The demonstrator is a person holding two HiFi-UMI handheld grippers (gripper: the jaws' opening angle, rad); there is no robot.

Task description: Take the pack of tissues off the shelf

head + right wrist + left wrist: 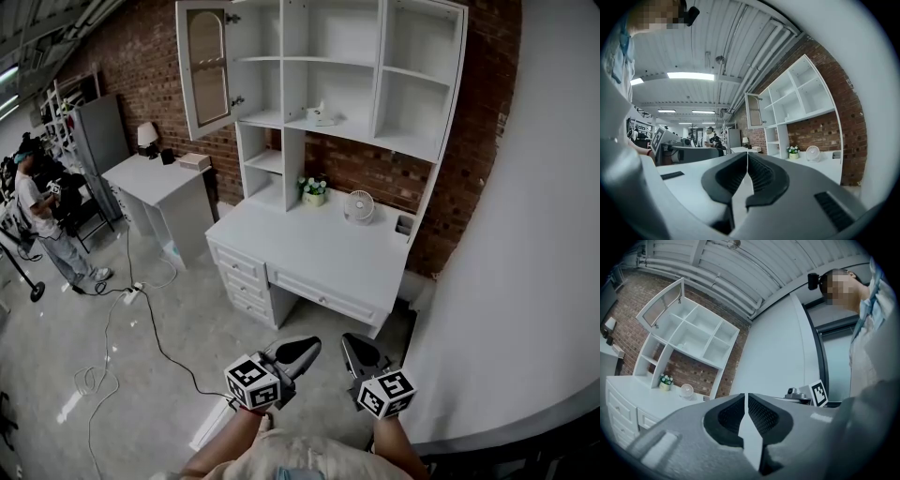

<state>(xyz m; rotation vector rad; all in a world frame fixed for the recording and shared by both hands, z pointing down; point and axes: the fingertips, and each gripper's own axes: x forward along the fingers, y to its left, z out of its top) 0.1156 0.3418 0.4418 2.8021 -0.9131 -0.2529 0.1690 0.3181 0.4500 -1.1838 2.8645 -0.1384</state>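
I hold my left tool and right tool closed and empty, well short of the desk; the pack of tissues sits on the shelf above it.

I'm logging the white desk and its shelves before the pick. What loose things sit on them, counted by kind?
pack of tissues: 1
potted flowers: 1
small fan: 1
small grey item, too small to identify: 1
Total: 4
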